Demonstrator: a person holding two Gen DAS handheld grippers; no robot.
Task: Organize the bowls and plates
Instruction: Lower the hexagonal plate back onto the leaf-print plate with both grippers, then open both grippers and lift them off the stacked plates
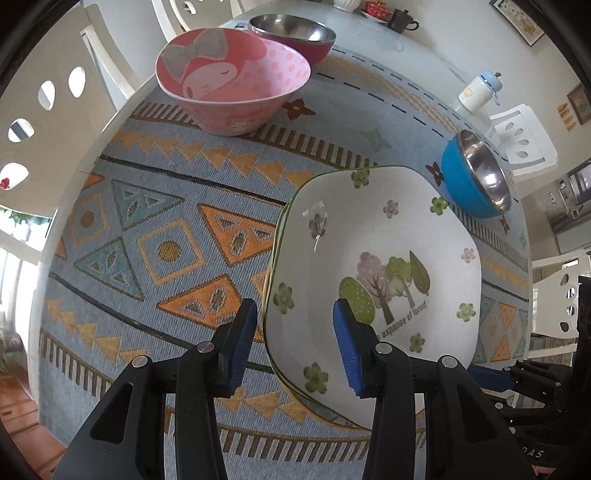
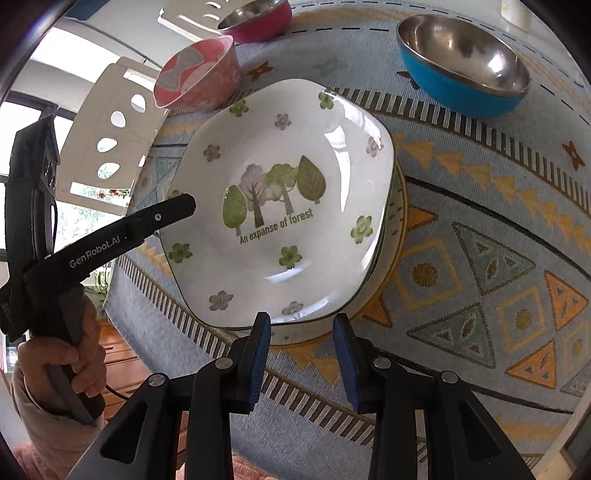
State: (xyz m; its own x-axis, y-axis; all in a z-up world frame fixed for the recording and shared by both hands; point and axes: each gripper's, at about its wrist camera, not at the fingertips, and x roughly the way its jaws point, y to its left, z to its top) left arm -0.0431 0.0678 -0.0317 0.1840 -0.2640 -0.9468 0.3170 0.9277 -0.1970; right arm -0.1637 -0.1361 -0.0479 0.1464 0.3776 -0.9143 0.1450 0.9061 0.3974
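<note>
While I look through the left wrist camera, my left gripper point(image 1: 295, 332) points steeply down with its blue-padded jaws partly apart, straddling the near-left rim of the white squarish ceramic plate with a tree print point(image 1: 373, 258). One pad is outside the rim over the cloth and the other over the plate's inner face; I see a gap on both sides, so nothing is clamped. That plate sits on top of at least one more plate, whose green edge shows along its left side. Everything rests on the blue-and-orange patterned woven tablecloth point(image 1: 155, 229). Farther back stand the pink cartoon-print bowl point(image 1: 232, 81), the steel bowl with a magenta outside point(image 1: 295, 31) just behind it, and off to the right the steel bowl with a blue outside point(image 1: 476, 173) (well apart from the plate stack).

From the right wrist camera, my right gripper point(image 2: 301, 332) hangs at the near edge of the same plate point(image 2: 280, 199), jaws narrowly apart with empty space between the pads; it holds nothing. A second, yellow-rimmed plate point(image 2: 397, 221) peeks out beneath on the right. At the plate's left edge sits a finger of the left gripper point(image 2: 173, 210), with the person's hand point(image 2: 70, 365) on its handle. The pink bowl point(image 2: 199, 74) nearly touches the plate's far-left corner; the blue bowl point(image 2: 461, 66) stands apart.
</note>
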